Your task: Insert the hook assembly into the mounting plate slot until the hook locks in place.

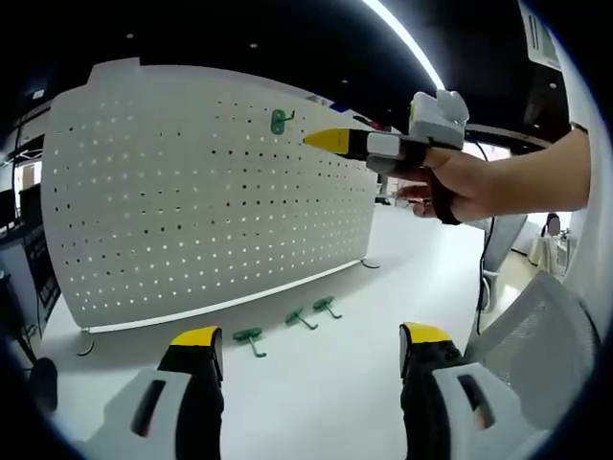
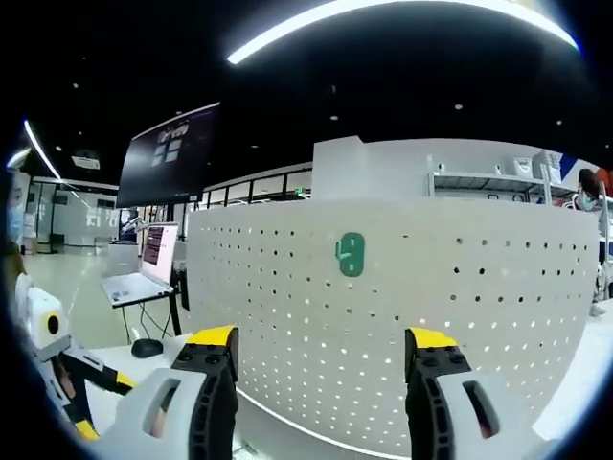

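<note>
Fingers of both grippers spread open, empty; green hook (image 2: 351, 255) hangs on pegboard (image 2: 498, 307).

Bright ceiling strip light (image 2: 383, 11), perhaps slight edge blur

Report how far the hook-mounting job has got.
Done: one green hook sits on the white pegboard. In hand: nothing; the right hand-held gripper points at that hook, and the left hand-held gripper is open. Left: three green hooks lie on the table.
</note>
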